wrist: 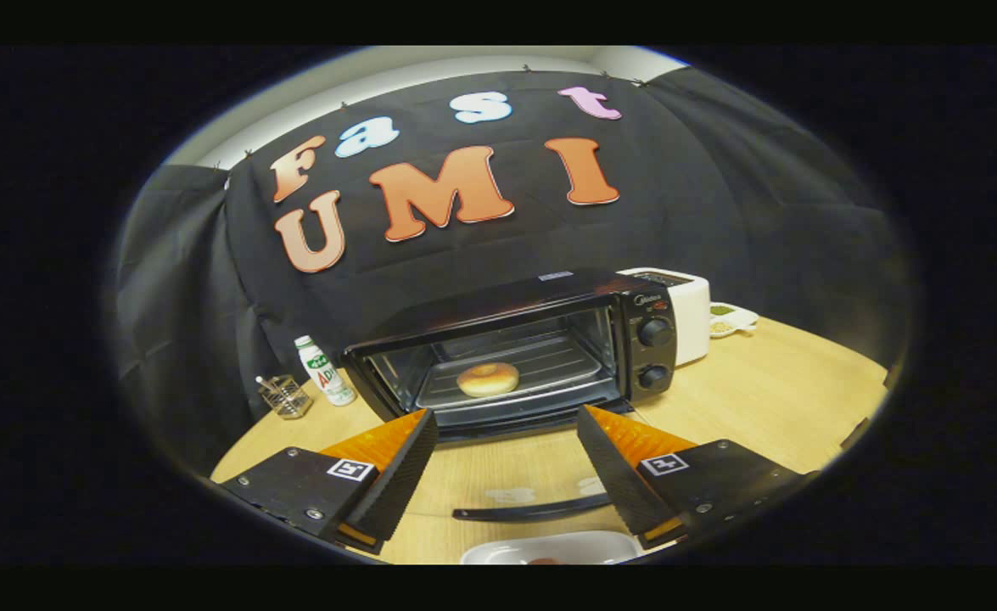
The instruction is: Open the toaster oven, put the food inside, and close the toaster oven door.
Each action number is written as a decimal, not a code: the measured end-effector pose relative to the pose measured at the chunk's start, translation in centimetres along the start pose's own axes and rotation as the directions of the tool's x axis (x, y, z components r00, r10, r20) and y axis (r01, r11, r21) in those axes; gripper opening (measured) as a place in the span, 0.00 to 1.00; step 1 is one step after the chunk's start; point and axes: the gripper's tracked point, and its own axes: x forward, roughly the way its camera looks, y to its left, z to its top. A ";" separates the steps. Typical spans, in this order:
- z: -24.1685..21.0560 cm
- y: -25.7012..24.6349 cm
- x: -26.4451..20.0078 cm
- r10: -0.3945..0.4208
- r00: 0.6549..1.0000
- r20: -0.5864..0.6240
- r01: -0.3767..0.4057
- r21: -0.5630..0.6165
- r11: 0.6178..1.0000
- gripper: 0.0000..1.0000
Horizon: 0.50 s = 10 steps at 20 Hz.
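The toaster oven stands on the wooden desk with its long axis running side to side and its mouth facing the hand-held gripper; its glass door lies folded flat toward the fingers, the handle between them. A round bun sits on the rack inside, just beyond the fingers. The hand-held gripper's fingers are spread wide and hold nothing, with a white plate at the desk's near edge; bare desk lies right of the oven, a bottle and small glass holder on its left.

White toaster, small dish, bottle, wire holder, white plate on wooden table.
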 end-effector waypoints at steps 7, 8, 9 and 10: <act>-4.6 -0.2 -3.3 -0.024 0.998 -0.052 0.016 -0.145 0.989 0.99; -5.4 -0.2 -3.5 -0.024 0.998 -0.064 0.014 -0.149 0.989 0.99; -6.3 -0.2 -3.7 -0.023 0.997 -0.078 0.011 -0.151 0.988 0.99; -7.1 -0.1 -3.8 -0.023 0.996 -0.091 0.008 -0.153 0.988 0.99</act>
